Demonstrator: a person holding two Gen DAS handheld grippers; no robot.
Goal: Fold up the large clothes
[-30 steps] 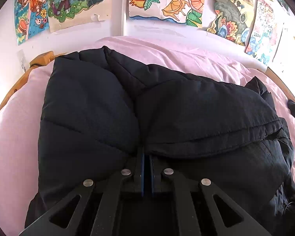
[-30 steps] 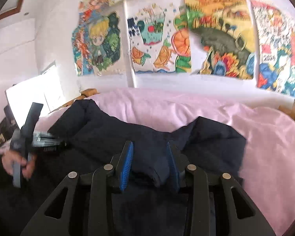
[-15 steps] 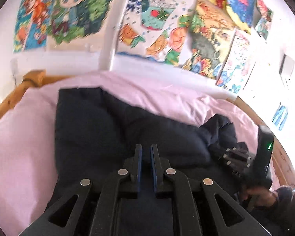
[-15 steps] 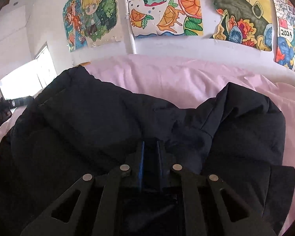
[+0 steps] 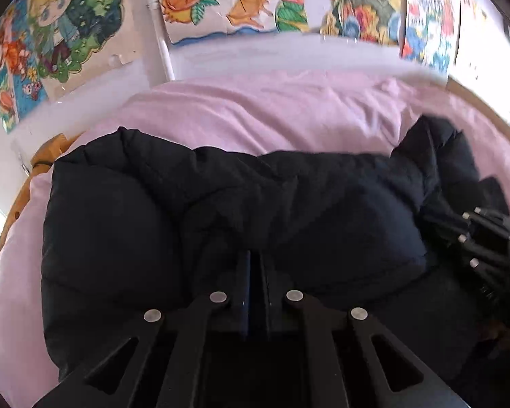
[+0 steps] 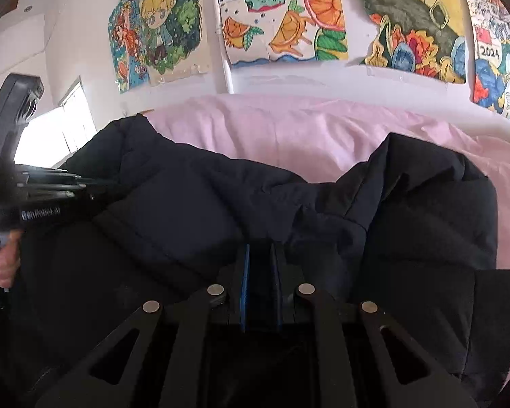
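Black puffer jacket (image 5: 221, 210) lies bunched across the near half of the pink-sheeted bed (image 5: 272, 112), quilted, bulky and dark, with one part rising toward 2 o'clock; the fold looks only partly made and still needs flattening. Left gripper (image 5: 255, 272) and right gripper (image 6: 260, 272) each have their jaws nearly together, pinching jacket fabric at 6 o'clock.

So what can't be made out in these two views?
- Left claw: tips buried in the black jacket; fabric between them unclear.
- Right claw: same, tips hidden by a jacket fold.
- Jacket's near edge: hidden beneath both claw bodies.
- Posters: blurred in left view.
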